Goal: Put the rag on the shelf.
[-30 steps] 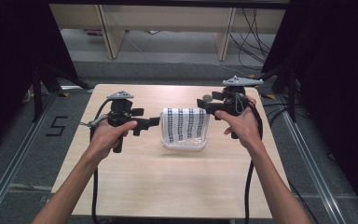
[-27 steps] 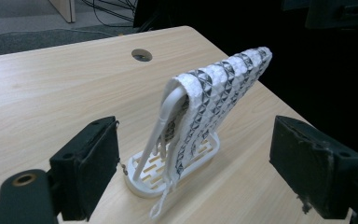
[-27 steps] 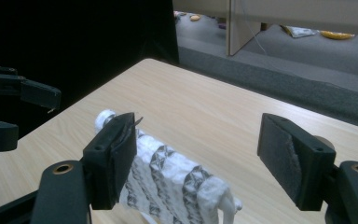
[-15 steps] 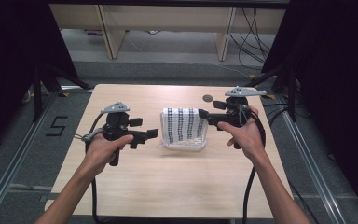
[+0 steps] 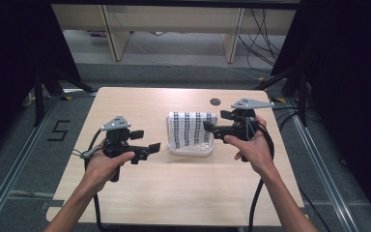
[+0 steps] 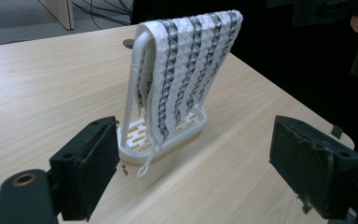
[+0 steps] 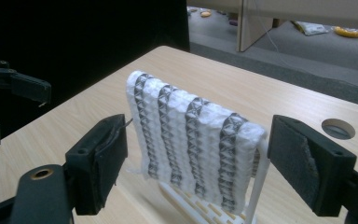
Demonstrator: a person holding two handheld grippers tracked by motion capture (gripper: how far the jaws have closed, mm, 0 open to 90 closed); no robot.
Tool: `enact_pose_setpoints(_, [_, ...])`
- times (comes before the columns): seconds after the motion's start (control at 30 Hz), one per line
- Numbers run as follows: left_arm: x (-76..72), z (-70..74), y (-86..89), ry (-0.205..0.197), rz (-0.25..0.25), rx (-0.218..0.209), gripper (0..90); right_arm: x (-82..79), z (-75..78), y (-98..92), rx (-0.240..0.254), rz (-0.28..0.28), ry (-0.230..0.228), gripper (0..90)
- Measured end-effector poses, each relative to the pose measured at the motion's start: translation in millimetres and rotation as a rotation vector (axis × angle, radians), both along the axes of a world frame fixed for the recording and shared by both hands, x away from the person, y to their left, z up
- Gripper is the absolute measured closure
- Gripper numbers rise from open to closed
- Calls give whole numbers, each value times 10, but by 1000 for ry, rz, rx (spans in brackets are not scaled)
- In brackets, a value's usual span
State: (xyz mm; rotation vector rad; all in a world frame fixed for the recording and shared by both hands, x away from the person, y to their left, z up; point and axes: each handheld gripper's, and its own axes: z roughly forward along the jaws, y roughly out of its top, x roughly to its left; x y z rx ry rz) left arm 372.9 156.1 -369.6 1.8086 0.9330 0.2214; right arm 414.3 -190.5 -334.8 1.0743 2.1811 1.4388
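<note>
- Since the earlier high-view frames both hands have drawn back toward the bottom of the frame and a little apart, the left hand more than the right; the right gripper's jaws have just been opening, with nothing pressed between the pads
- Nearest, at lower left of the high view, the left hand [image 5: 107, 162] holds the left gripper [image 5: 150, 146], which points right toward the rack from just beside it, without touching it
- In the left gripper view its jaws stand wide at the bottom corners, and the rack with its cloth sits in the gap between them, farther off on the table
- At centre right of the high view the right hand [image 5: 252, 145] holds the right gripper [image 5: 206, 126], which points left, its tip close to the cloth's right edge
- In the right gripper view the jaws stand wide on either side of the draped cloth; the pads are clear of it
- The striped cloth [image 5: 192, 129], white with dark bands, hangs folded over the white rack [image 5: 193, 151], upright at the middle of the wooden table [image 5: 174, 193]
- Beyond the rack, toward the table's far edge, lies a round cable hole [image 5: 215, 101]
</note>
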Motion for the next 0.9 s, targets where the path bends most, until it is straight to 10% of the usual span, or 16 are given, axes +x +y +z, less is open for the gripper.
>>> enact_pose_setpoints(0.9, [-215,-281,88,-3,6,18,151,-226,-184,-73,14,-3,16,209])
